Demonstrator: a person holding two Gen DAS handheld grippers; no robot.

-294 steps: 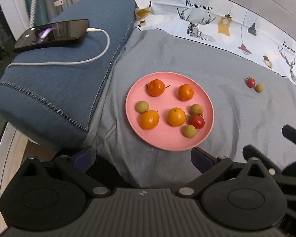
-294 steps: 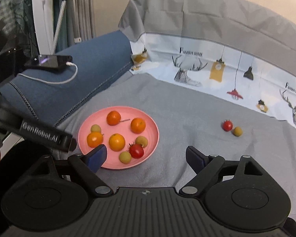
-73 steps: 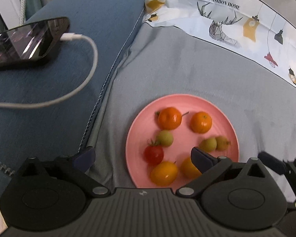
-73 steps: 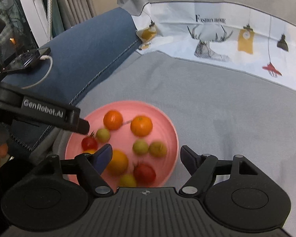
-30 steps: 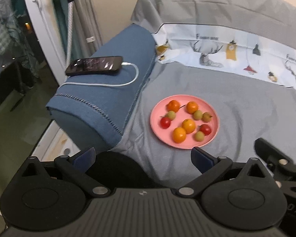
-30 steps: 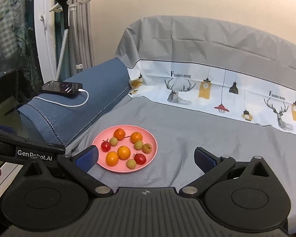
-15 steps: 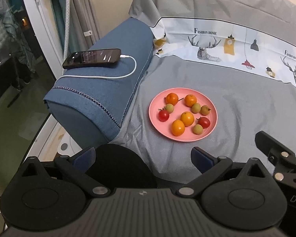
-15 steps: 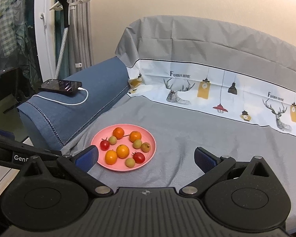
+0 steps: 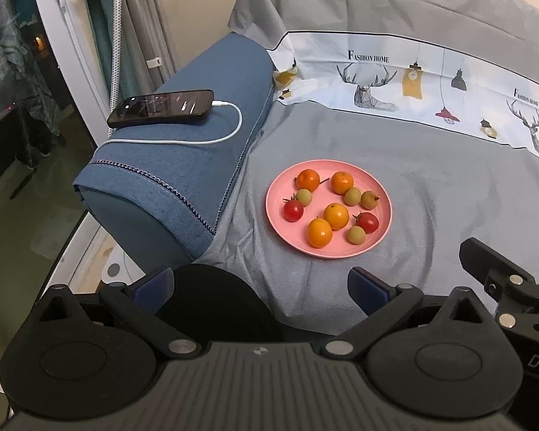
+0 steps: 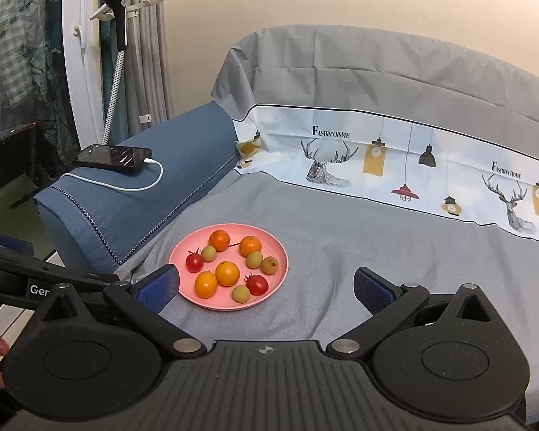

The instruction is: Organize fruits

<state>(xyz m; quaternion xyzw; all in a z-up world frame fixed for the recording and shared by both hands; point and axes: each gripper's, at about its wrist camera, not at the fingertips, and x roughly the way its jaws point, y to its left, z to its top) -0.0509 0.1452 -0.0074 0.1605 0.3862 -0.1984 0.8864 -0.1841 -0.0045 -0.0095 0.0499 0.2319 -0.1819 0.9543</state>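
Note:
A pink plate (image 9: 383, 231) lies on the grey sofa cover and also shows in the right wrist view (image 10: 276, 276). On it lie several oranges (image 9: 336, 216), two red tomatoes (image 9: 293, 210) and several small green fruits (image 9: 352, 196). My left gripper (image 9: 260, 285) is open and empty, held back from the plate near the seat's front edge. My right gripper (image 10: 266, 285) is open and empty, also held back with the plate ahead and to its left. The right gripper's body shows at the lower right of the left wrist view (image 9: 503, 283).
A blue sofa arm (image 9: 183, 165) stands left of the plate, with a black phone (image 9: 160, 107) and its white cable (image 9: 212, 140) on top. A printed white cloth (image 10: 395, 165) runs along the sofa back. A window frame and curtains stand at far left.
Both grippers have stayed pulled back from the plate, open and empty. The left wrist view has shifted slightly nearer. Since 9.8 s ago, the tomato and green fruit from the cover are on the plate.

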